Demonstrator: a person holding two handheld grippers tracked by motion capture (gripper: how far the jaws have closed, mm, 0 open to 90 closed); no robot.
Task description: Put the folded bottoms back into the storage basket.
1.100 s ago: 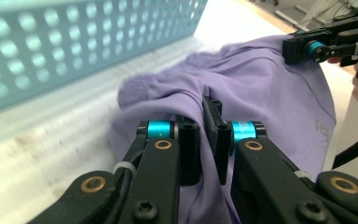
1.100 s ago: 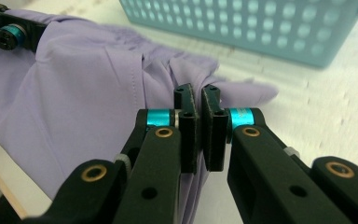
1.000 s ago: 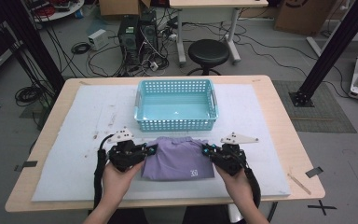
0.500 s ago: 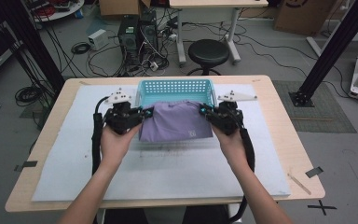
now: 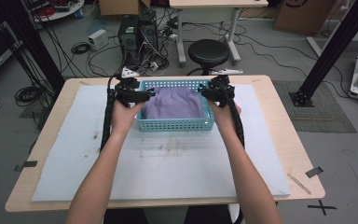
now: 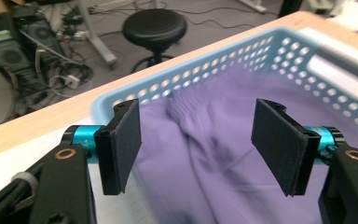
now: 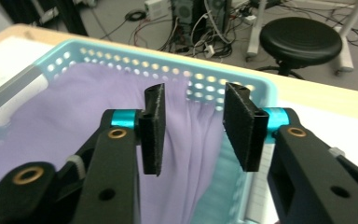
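Cabled lab floor, a wooden table under a white foam mat (image 5: 168,172): we judge the cloth-in-basket step nearly done.

At the left, our left gripper (image 6: 198,140) hangs over the left end of the perforated light-blue plastic basket (image 5: 177,125), jaws wide apart and gripping nothing; the soft folded purple cloth (image 5: 173,103) lies inside the basket between the two tools. At the right, our right gripper (image 7: 193,128) has its jaws apart too, one cloth edge draped over the basket's rim below. Next, we judge, we tuck that edge in and lift both grippers clear.
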